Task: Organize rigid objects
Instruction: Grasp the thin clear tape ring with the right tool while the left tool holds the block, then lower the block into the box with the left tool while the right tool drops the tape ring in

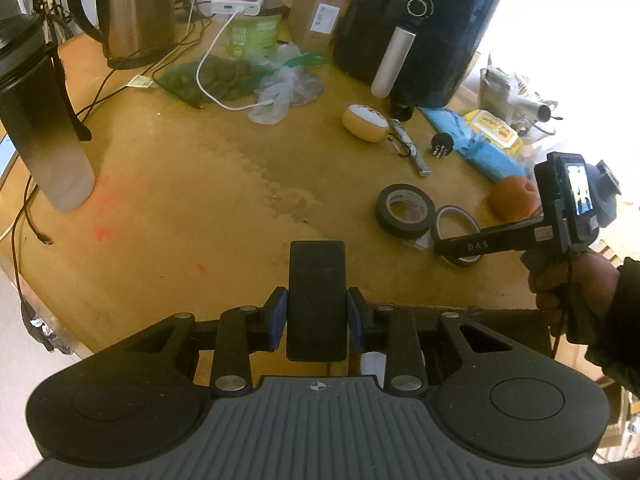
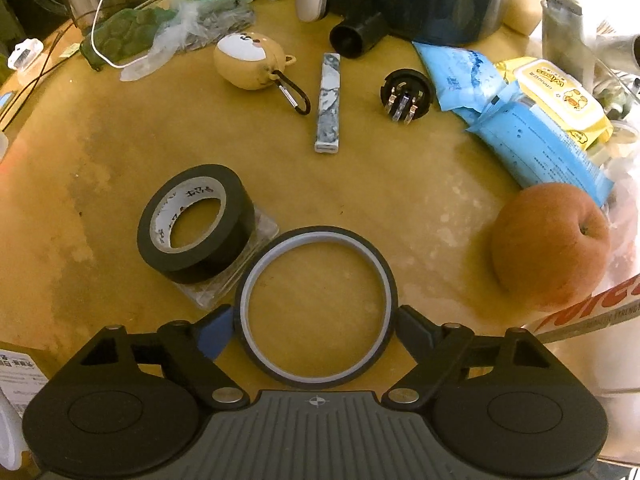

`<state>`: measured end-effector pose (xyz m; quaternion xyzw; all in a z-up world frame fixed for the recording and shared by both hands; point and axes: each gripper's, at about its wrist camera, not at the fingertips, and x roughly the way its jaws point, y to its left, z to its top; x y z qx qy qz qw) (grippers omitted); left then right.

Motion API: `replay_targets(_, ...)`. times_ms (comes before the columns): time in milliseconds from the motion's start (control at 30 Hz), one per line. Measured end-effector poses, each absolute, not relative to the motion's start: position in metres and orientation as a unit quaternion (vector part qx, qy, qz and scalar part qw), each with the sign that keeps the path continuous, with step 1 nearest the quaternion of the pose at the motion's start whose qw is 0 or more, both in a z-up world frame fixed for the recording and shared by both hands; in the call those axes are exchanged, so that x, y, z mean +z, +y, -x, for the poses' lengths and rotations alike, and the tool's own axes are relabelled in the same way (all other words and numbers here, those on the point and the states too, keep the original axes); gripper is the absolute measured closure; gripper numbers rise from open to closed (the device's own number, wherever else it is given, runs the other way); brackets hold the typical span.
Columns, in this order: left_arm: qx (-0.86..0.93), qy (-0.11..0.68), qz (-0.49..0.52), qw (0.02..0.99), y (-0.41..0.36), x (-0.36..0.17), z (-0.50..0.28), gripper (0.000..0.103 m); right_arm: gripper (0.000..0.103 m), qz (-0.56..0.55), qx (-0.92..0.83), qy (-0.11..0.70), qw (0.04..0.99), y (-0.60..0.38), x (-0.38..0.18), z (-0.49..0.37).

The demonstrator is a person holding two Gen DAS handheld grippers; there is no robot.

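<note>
The left gripper (image 1: 317, 312) pinches a flat black slab (image 1: 317, 300) between its blue pads, the slab's long axis running forward along the fingers, over the near edge of the table (image 1: 192, 184). The right gripper (image 2: 316, 330) is spread wide, one finger at each side of a thin tape ring (image 2: 316, 306) lying flat on the table, near its right edge; whether the fingers touch it is unclear. A thick black tape roll (image 2: 195, 224) lies just left of the ring, an orange fruit (image 2: 550, 246) to the right.
</note>
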<state>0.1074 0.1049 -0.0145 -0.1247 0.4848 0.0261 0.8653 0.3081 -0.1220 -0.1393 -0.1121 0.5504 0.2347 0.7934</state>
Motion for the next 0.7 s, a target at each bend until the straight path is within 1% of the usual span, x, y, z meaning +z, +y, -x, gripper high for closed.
replay_targets(700,-0.007,0.479,0.101,0.872,0.076,-0.006,-0.094,0.072,0.016,0.032,0.249,0.497,0.831,-0.157,-0.075,-0.266)
